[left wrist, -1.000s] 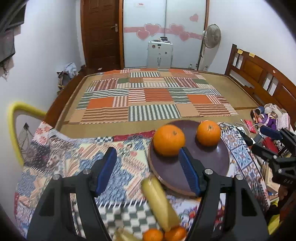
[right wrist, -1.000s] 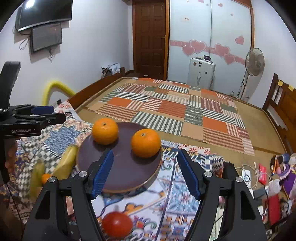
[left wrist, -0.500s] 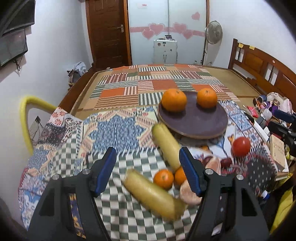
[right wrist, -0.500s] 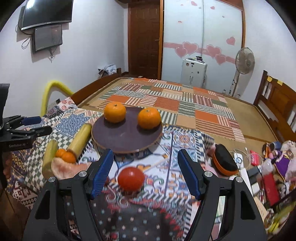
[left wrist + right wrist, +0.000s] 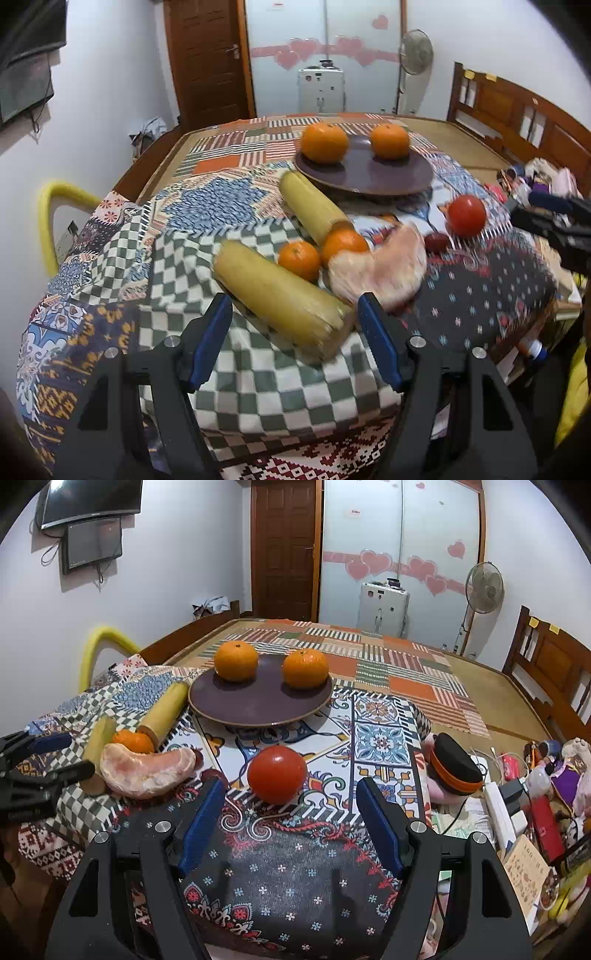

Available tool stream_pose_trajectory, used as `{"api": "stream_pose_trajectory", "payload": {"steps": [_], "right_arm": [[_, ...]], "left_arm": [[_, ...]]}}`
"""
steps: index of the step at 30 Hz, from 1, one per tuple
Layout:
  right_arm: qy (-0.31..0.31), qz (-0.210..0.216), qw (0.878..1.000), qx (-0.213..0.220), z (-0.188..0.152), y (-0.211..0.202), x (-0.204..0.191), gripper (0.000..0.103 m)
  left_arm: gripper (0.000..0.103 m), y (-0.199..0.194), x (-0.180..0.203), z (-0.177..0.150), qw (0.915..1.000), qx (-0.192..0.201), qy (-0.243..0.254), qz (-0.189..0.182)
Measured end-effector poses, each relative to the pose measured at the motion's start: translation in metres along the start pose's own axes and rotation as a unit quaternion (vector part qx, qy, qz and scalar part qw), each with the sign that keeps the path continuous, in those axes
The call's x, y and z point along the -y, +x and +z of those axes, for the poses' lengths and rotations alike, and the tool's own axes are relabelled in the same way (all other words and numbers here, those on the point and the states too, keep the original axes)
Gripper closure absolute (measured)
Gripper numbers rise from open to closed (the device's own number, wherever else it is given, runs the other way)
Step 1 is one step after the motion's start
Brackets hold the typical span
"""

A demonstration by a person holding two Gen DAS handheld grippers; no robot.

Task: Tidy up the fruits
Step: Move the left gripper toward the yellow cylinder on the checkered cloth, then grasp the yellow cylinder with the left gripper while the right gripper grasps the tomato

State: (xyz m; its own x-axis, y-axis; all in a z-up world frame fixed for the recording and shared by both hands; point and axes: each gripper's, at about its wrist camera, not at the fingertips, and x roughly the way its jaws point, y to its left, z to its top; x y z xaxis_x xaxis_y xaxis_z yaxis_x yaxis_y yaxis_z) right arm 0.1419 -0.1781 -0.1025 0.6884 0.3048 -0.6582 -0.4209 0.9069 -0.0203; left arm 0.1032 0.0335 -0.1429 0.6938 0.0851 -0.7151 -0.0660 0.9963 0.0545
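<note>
A dark round plate holds two oranges at the table's far side. Two yellow corn cobs, two small tangerines, a peeled pomelo piece, a small dark fruit and a red tomato lie on the patterned cloth. My left gripper is open and empty, its jaws on either side of the near cob's end. My right gripper is open and empty, just short of the tomato.
The table is covered in patchwork cloths. A black and orange cap and cluttered small items sit at the right edge. A yellow chair back stands at the left. A bed with a striped mat lies behind.
Both grippers have pulled back from the plate toward the near table edge. The loose fruits have come into view; the near cob and the tomato now sit close before the open jaws.
</note>
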Motion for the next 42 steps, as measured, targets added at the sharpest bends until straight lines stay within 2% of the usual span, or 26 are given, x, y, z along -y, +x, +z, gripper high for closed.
{"api": "stream_pose_trajectory", "payload": {"steps": [4,7,13,23,28,33,35,37,42], "right_arm": [[0.004,0.004,1.000,-0.005,-0.006,0.003,0.000,0.032],[0.001,0.006,1.000,-0.007,-0.011,0.003,-0.001,0.032],[-0.005,0.018,1.000,-0.008,-0.016,0.001,-0.010,0.032],[-0.023,0.058,0.998,-0.009,-0.022,0.005,-0.043,0.032],[-0.010,0.057,0.998,-0.007,-0.023,0.007,-0.037,0.032],[0.004,0.047,0.999,-0.002,-0.020,0.004,-0.022,0.032],[0.006,0.039,0.999,0.000,-0.019,0.003,-0.016,0.032],[0.007,0.033,0.999,0.000,-0.017,0.004,-0.011,0.032],[0.011,0.028,1.000,-0.005,-0.011,0.012,0.000,0.032]], "left_arm": [[0.032,0.010,0.012,-0.011,0.9998,-0.007,0.017,0.006],[0.031,0.020,0.012,-0.013,0.9998,-0.018,0.006,0.004],[0.032,0.028,0.004,-0.009,0.9996,-0.007,-0.026,0.012],[0.058,0.008,-0.015,-0.024,0.9990,-0.005,-0.039,-0.021],[0.066,-0.003,-0.035,-0.032,0.9978,-0.019,-0.052,-0.036],[0.065,-0.003,-0.045,-0.024,0.9942,-0.045,-0.074,-0.064],[0.054,-0.002,-0.045,-0.018,0.9937,-0.050,-0.073,-0.068],[0.049,-0.001,-0.046,-0.010,0.9941,-0.048,-0.073,-0.064],[0.049,0.018,-0.053,0.012,0.9933,-0.063,-0.074,-0.063]]}}
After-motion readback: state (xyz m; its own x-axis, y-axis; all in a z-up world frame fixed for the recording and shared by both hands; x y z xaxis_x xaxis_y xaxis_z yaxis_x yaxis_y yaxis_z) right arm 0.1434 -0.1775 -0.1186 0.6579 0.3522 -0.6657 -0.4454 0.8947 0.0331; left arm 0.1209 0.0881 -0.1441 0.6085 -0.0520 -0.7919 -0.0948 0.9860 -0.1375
